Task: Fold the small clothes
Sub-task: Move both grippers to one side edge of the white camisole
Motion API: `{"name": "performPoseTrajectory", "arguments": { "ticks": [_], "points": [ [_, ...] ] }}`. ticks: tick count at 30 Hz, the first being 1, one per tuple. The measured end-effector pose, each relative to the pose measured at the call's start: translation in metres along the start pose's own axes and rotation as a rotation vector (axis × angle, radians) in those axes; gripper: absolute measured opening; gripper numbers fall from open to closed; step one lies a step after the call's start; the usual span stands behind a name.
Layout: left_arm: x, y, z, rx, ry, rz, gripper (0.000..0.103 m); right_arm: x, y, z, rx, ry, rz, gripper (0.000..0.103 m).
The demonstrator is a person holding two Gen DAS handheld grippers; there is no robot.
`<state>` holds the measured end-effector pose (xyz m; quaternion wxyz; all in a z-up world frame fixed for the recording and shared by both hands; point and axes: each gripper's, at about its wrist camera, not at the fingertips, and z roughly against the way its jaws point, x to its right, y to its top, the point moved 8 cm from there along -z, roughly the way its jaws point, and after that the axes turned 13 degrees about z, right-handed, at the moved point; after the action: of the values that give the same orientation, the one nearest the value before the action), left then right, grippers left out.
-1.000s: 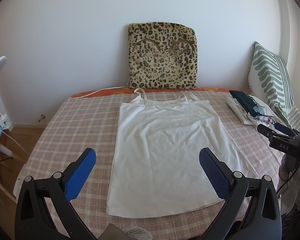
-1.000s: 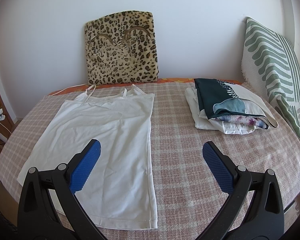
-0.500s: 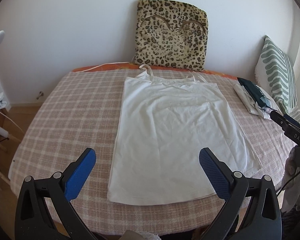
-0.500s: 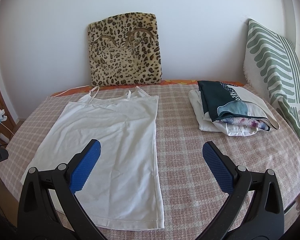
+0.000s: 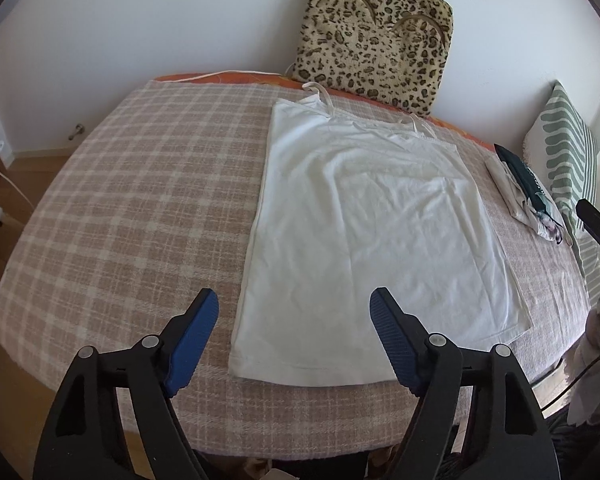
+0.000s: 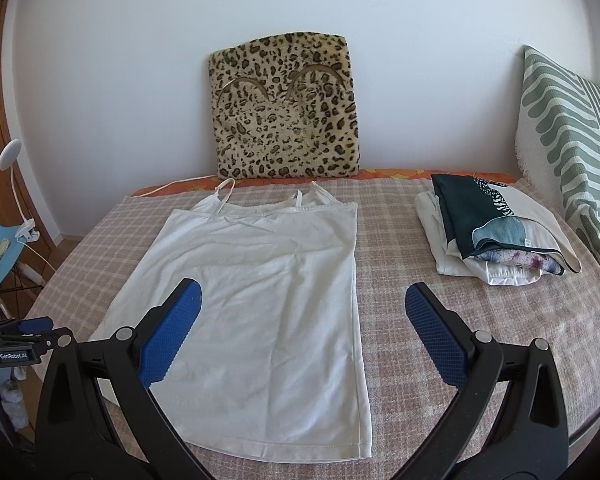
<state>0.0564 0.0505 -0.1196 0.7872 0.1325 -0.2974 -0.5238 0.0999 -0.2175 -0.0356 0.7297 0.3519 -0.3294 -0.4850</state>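
Note:
A white strappy camisole point(image 5: 372, 220) lies flat on the checked bedspread point(image 5: 140, 200), straps toward the wall. My left gripper point(image 5: 294, 300) hovers over its near left hem corner, pointing steeply down. Its jaws are closing, and no cloth is pinched between them. In the right wrist view the camisole point(image 6: 268, 280) fills the middle. My right gripper point(image 6: 304, 290) stands open above its lower right part and holds nothing. The left gripper's body point(image 6: 16, 344) shows at that view's left edge.
A stack of folded clothes point(image 6: 492, 232) sits on the bedspread point(image 6: 440, 360) to the right of the camisole. A leopard cushion point(image 6: 284, 108) leans on the wall behind, a green striped pillow point(image 6: 568, 140) at the right. A lamp point(image 6: 10, 156) and floor lie beyond the left edge.
My left gripper has dropped and tipped down toward the near hem, and its jaws have narrowed. My right gripper has shifted left, so the camisole now sits more centrally before it.

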Motion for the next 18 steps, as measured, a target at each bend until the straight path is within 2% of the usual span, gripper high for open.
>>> {"name": "performPoseTrajectory", "arguments": {
  "ticks": [4, 12, 15, 18],
  "points": [
    [-0.011, -0.003, -0.004, -0.019, -0.028, 0.045, 0.05, -0.017, 0.007, -0.007, -0.028, 0.095, 0.001, 0.103],
    [-0.033, -0.011, -0.013, -0.037, -0.006, 0.054, 0.043, -0.048, 0.02, -0.038, -0.087, 0.253, -0.002, 0.103],
    [-0.042, -0.017, -0.021, -0.074, -0.009, 0.076, 0.04, -0.058, 0.03, -0.058, -0.094, 0.277, -0.012, 0.103],
    [-0.05, -0.022, -0.028, -0.105, -0.02, 0.106, 0.033, -0.079, 0.04, -0.082, -0.149, 0.333, 0.0, 0.103]
  ]
}}
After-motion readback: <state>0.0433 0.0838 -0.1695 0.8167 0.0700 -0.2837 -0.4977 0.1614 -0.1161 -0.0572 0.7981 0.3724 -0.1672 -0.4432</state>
